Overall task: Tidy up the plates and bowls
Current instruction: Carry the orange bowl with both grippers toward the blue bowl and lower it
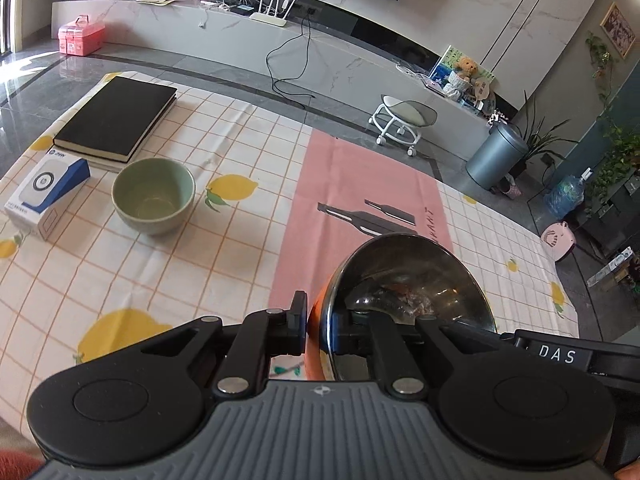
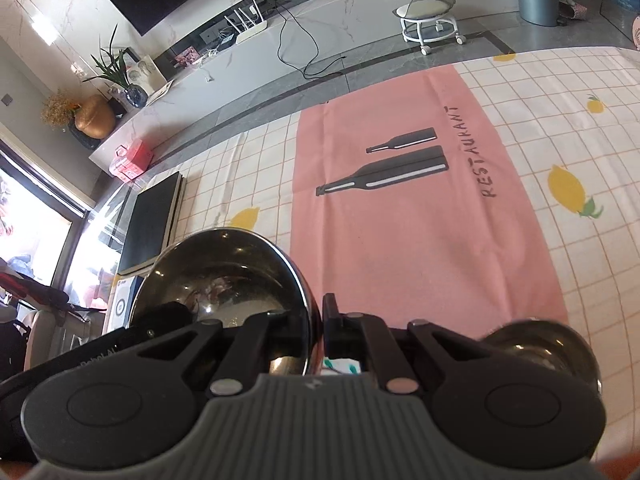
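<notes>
**Two grippers clamped on one steel bowl, three bowls in all**

Two grippers grasp opposite sides of a single steel bowl, lifted above the table: the left gripper pinches its left rim, one finger outside against the orange outer wall, the other inside; the right gripper pinches the right rim the same way. The bowl's mouth tips toward the cameras, its base pointing away and down toward the pink placemat. Its lower part is hidden behind both gripper bodies.

One smaller steel bowl sits near right in the right wrist view, half cut off by the gripper's linkage; whether it rests on the placemat or the lemon-print tablecloth is hard to tell. One green ceramic bowl stands upright, mouth up, on the tablecloth to the left. Just beyond it lie one white-and-blue box and one black notebook, its long axis running away from the viewer, resting on something pale that is mostly covered.
</notes>
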`<state>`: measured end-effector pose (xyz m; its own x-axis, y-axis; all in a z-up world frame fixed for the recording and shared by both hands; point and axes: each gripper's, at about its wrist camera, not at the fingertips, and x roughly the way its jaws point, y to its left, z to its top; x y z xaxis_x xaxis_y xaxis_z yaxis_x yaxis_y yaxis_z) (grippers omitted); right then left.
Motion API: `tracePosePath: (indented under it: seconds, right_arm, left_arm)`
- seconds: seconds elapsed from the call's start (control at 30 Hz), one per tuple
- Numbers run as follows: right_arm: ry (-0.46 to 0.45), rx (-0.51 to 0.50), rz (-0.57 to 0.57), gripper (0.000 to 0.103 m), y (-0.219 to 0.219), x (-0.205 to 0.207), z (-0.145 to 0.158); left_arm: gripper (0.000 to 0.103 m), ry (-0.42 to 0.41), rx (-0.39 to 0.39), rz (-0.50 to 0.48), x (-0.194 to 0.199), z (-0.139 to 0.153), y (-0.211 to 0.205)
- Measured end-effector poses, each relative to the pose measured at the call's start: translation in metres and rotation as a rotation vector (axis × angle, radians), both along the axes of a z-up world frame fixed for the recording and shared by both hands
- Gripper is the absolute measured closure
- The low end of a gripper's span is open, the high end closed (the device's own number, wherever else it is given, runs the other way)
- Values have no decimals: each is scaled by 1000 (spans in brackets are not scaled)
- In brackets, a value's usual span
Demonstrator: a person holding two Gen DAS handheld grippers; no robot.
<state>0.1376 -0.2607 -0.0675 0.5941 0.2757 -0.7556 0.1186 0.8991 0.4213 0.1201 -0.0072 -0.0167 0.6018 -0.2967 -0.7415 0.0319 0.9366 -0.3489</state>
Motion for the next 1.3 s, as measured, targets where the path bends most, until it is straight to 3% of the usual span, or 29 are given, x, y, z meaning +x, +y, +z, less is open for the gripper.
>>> tracePosePath:
  seconds: [0.27, 0.5, 0.7, 1.3]
  right_arm:
    - [-51, 1, -54, 97, -49, -93, 14]
    - [-103, -14, -182, 96, -91, -137, 9]
    - [-96, 16, -277, 95, -117, -139, -13]
    - [-122, -37, -273, 94, -133, -102, -62]
  left_arm:
    - [91, -15, -38, -59, -56, 6, -46]
    - [91, -19, -66, -90, -65, -11, -89]
    - [91, -1, -51, -108, -57, -33, -113]
    - [92, 55, -15, -132, -35, -81, -136]
